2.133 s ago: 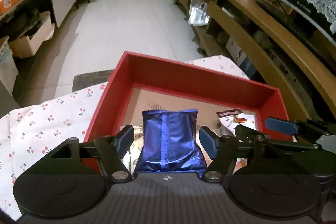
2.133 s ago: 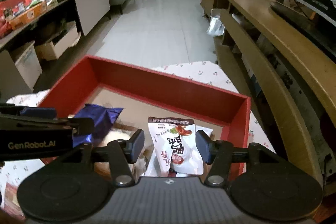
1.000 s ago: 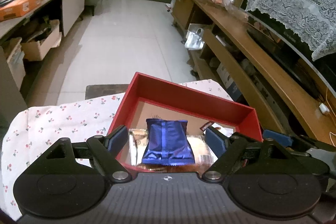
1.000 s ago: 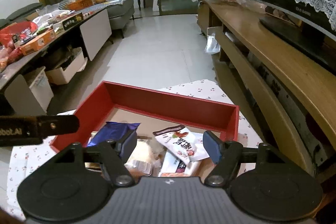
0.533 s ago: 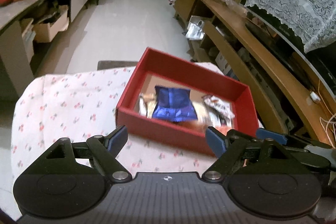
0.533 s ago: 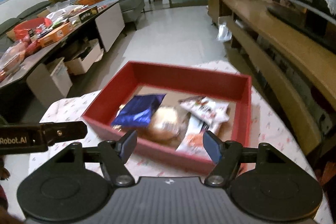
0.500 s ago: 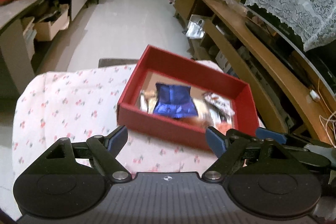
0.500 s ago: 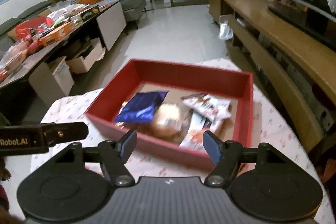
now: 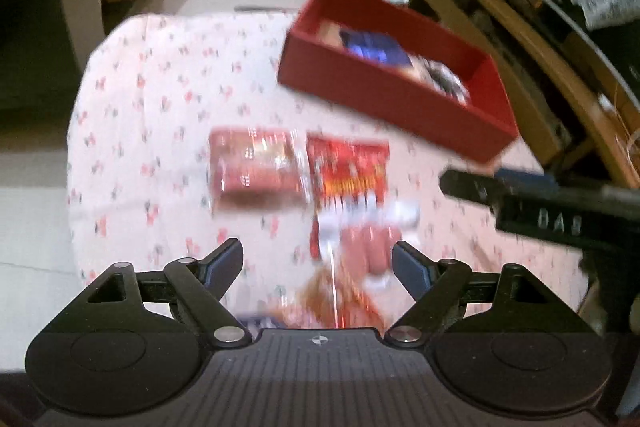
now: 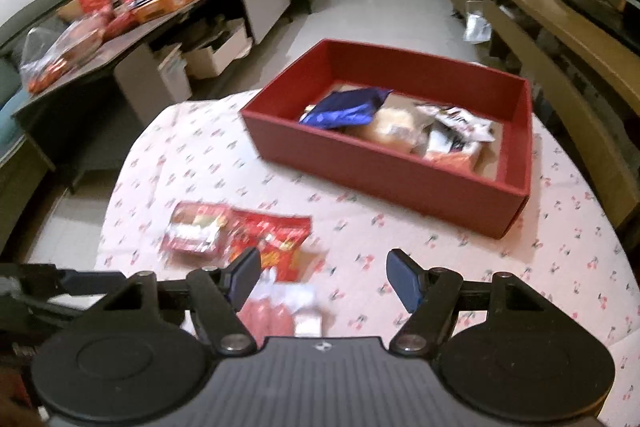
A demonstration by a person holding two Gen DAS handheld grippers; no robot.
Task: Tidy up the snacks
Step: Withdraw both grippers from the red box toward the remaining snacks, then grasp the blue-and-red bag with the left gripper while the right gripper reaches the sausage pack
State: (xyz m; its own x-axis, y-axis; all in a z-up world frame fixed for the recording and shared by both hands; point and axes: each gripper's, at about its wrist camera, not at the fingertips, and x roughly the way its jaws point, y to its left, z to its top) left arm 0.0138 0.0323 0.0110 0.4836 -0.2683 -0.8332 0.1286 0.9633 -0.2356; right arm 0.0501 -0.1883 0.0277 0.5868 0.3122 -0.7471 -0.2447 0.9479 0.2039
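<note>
A red box [image 10: 384,167] [image 9: 384,103] stands at the far side of the cherry-print tablecloth [image 10: 460,251]. It holds a blue packet [image 10: 344,107] [image 9: 372,45], a round bun [image 10: 394,129] and white packets [image 10: 456,131]. Loose red snack packs lie on the cloth nearer me: a pale red one [image 9: 256,167] [image 10: 196,231], a bright red one [image 9: 348,171] [image 10: 272,237] and a pink-white one [image 9: 360,243] [image 10: 280,311]. My left gripper [image 9: 318,263] is open and empty above them. My right gripper [image 10: 320,279] is open and empty.
A long wooden shelf unit [image 10: 568,39] runs along the right. A dark table [image 10: 120,27] piled with goods stands at the left, with boxes under it. White tiled floor [image 10: 380,7] lies beyond the table. The right gripper's arm [image 9: 560,211] shows in the left wrist view.
Both grippers have pulled back from the red box and stayed open. The loose red packs on the cloth have come into view. The left view is now blurred by motion.
</note>
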